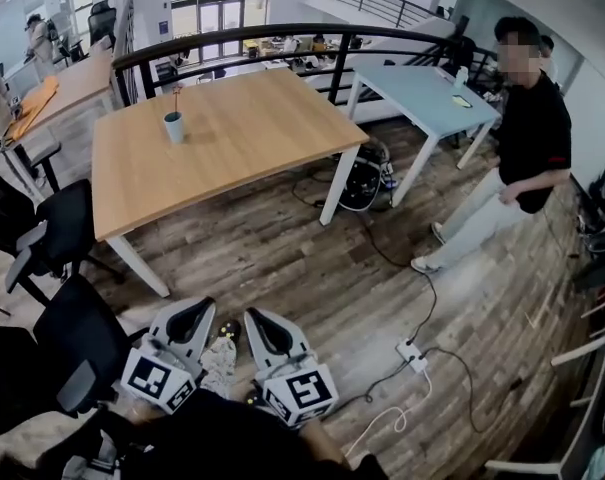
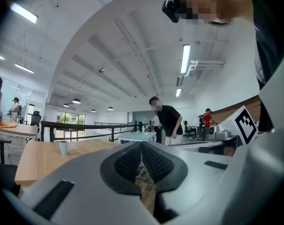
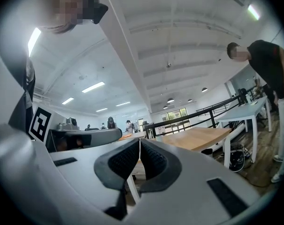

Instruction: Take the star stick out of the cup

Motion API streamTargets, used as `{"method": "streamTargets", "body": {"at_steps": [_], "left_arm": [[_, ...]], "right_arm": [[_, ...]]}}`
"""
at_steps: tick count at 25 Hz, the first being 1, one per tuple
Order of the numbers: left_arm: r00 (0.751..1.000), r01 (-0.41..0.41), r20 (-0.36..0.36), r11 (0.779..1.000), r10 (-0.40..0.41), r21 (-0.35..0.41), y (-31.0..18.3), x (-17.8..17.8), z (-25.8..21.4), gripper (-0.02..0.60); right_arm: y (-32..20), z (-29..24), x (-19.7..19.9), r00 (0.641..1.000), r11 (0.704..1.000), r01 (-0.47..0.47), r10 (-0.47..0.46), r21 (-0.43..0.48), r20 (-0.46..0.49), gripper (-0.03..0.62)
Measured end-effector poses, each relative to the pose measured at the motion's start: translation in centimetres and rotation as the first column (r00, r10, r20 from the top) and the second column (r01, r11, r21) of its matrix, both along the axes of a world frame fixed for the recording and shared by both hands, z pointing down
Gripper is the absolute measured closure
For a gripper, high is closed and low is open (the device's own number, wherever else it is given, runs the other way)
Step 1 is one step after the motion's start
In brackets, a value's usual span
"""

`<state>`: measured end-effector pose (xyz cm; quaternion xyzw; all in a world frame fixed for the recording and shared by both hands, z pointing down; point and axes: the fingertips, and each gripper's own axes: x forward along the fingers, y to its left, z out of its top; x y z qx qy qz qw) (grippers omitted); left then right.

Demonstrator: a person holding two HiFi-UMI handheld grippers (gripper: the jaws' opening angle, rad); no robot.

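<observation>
A pale blue cup stands on the far left part of the wooden table. A thin star stick rises upright from it. The left gripper view shows the cup small and far off, and I cannot make out the stick there. Both grippers hang low over the floor, well short of the table. My left gripper is shut with nothing between its pads. My right gripper is shut and empty too. Seen along its jaws, the left gripper points toward the table. The right gripper points past the table's edge.
A person in black stands on the wood floor at the right, near a light blue table. Black office chairs crowd the left side. A power strip and cables lie on the floor. A black railing runs behind the table.
</observation>
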<state>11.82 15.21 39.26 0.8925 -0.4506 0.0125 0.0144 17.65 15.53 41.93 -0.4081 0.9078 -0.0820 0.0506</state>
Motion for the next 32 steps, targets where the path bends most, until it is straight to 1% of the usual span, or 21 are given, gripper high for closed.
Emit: {"method": "streamTargets", "body": {"at_steps": [5,6,9,11,14,18,23,26,29,32], "left_arm": [[1.0,-0.022,0.003,1.0,0.021,0.019,-3.6,0.2,0.3,0.56],[1.0,-0.022,-0.007,1.0,0.022,0.018,-4.5,0.2,0.2,0.56],[0.998,-0.02,-0.067,1.0,0.021,0.004,-7.3,-0.6,-0.2,0.56],[0.996,-0.023,-0.084,1.0,0.023,0.003,-9.0,-1.5,-0.4,0.56],[0.998,-0.015,-0.064,1.0,0.015,0.007,-11.7,-2.6,0.1,0.56],[0.999,-0.006,-0.045,1.0,0.005,-0.016,-15.8,-4.1,1.1,0.56],[1.0,-0.013,-0.014,1.0,0.013,0.007,-20.9,-5.6,0.9,0.56],[1.0,-0.027,-0.014,1.0,0.027,0.007,-23.7,-6.4,0.7,0.559],[0.999,-0.029,-0.024,1.0,0.029,0.006,-26.5,-7.8,0.2,0.558],[0.999,-0.029,-0.03,1.0,0.03,0.007,-28.9,-9.4,-0.1,0.558]], "right_arm": [[-3.9,0.6,0.1,1.0,1.0,-0.011,0.011,0.005,-0.028,0.572],[-4.7,0.5,0.1,0.999,1.0,-0.012,0.012,0.006,-0.037,0.571],[-7.1,-0.1,-0.5,0.999,1.0,-0.005,0.006,0.017,-0.051,0.572],[-8.8,-0.5,-1.2,0.999,1.0,0.003,-0.001,0.028,-0.042,0.571],[-11.7,-0.2,-2.1,0.999,1.0,0.001,0.001,0.032,-0.051,0.571],[-15.6,0.7,-3.4,0.999,1.0,-0.001,0.001,0.0,-0.053,0.571],[-20.5,0.6,-5.2,0.998,1.0,0.004,-0.004,0.001,-0.07,0.571],[-23.3,0.4,-6.3,0.998,1.0,-0.004,0.003,-0.015,-0.066,0.571],[-26.2,0.0,-7.4,0.996,1.0,-0.026,0.026,-0.009,-0.084,0.571],[-28.7,-0.6,-9.1,0.996,1.0,-0.023,0.022,-0.008,-0.09,0.571]]}}
